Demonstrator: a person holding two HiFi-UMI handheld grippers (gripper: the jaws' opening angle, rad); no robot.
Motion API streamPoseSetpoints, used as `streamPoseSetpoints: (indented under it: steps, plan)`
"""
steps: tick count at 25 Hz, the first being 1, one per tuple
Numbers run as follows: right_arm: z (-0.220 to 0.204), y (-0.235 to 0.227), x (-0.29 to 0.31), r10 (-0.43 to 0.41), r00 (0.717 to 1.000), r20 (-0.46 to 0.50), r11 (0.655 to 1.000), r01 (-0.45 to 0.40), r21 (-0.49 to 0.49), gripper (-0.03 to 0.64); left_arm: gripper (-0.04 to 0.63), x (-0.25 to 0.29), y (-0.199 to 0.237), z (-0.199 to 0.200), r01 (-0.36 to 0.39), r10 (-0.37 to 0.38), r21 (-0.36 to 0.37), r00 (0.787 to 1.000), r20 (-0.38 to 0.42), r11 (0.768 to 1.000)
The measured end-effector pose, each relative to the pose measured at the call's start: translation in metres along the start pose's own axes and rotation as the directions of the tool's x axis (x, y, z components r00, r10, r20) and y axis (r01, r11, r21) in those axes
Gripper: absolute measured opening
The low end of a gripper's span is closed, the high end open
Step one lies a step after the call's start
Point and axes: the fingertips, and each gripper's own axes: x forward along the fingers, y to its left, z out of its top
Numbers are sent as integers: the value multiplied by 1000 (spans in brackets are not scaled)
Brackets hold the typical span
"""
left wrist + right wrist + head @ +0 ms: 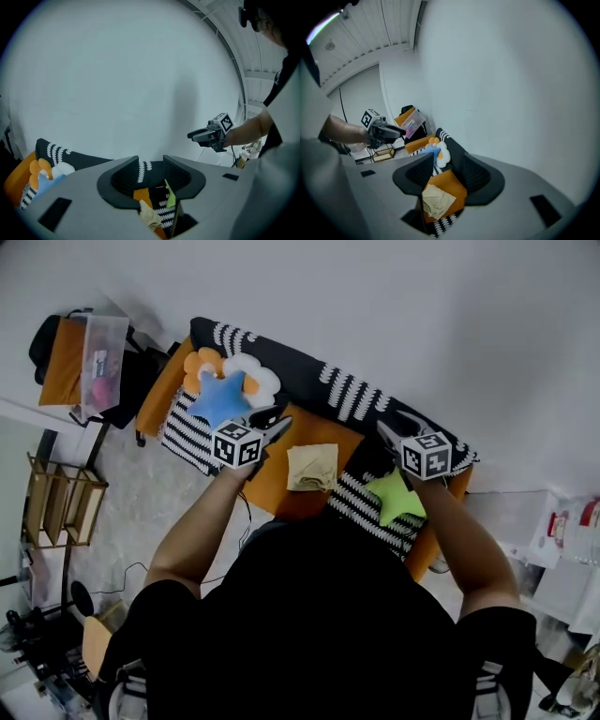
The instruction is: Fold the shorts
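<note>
While the left tongs [151, 165] and right tongs [446, 164] hang spread, empty, the shorts [312, 468] lie folded squarish; long axis unclear.

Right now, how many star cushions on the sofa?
2: blue star cushion at the left end of the sofa; green star cushion toward its right end. The person's body could hide more.

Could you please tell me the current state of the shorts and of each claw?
Beige fabric shorts: folded into a small rectangle, lying on the orange sofa seat, touched by neither claw.
Left claw: open, nothing between its jaws, held above the sofa.
Right claw: open, nothing between its jaws, held above the sofa.
</note>
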Motion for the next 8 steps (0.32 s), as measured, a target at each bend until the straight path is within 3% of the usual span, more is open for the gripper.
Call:
streamPoseSetpoints:
  steps: [8]
  plan:
    - [-6, 0, -24, -11, 999, 42, 999, 10, 33, 175, 179, -6, -7, -8, -27, 27, 20, 1000, -9, 999]
